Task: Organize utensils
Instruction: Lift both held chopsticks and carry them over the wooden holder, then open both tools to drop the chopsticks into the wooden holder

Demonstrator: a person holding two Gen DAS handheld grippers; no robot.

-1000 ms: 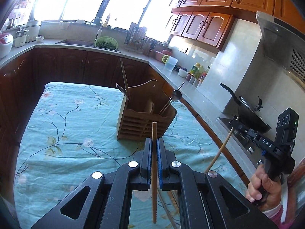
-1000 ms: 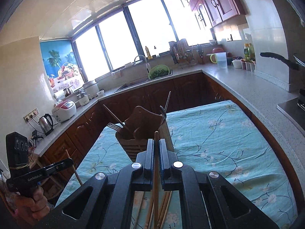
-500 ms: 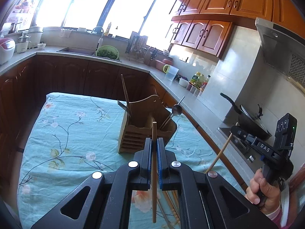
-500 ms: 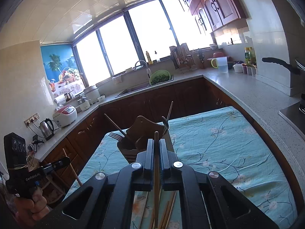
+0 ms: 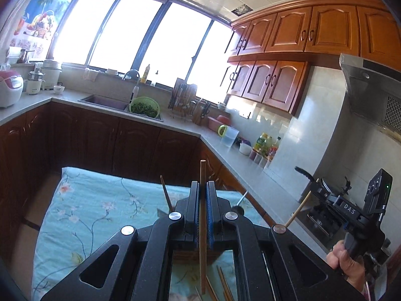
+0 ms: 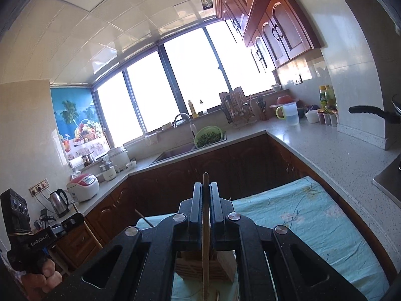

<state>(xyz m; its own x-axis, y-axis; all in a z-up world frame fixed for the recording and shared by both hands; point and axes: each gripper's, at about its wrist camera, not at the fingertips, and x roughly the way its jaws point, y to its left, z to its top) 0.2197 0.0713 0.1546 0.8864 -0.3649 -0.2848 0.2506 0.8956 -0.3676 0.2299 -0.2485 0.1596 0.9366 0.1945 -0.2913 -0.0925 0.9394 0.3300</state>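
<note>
Above the floral tablecloth [image 5: 82,215], the left gripper [image 5: 202,188] was clamped on a wooden chopstick [image 5: 202,175] standing upright between its jaws. Beneath it lay loose chopsticks [image 5: 223,282]. Farther right, the right gripper [image 6: 205,188] pinched a second chopstick [image 6: 205,179], directly over the wooden utensil holder [image 6: 225,266].

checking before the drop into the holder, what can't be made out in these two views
- Left wrist view: the wooden utensil holder is almost wholly hidden behind the left gripper, so its compartments cannot be told.
- Right wrist view: the right gripper body covers the holder's top; only its slatted front shows.
- Both views: the lower end of each held chopstick runs off or blurs near the bottom edge.
- Loose chopsticks on the cloth are cut off; their count is unclear.
</note>
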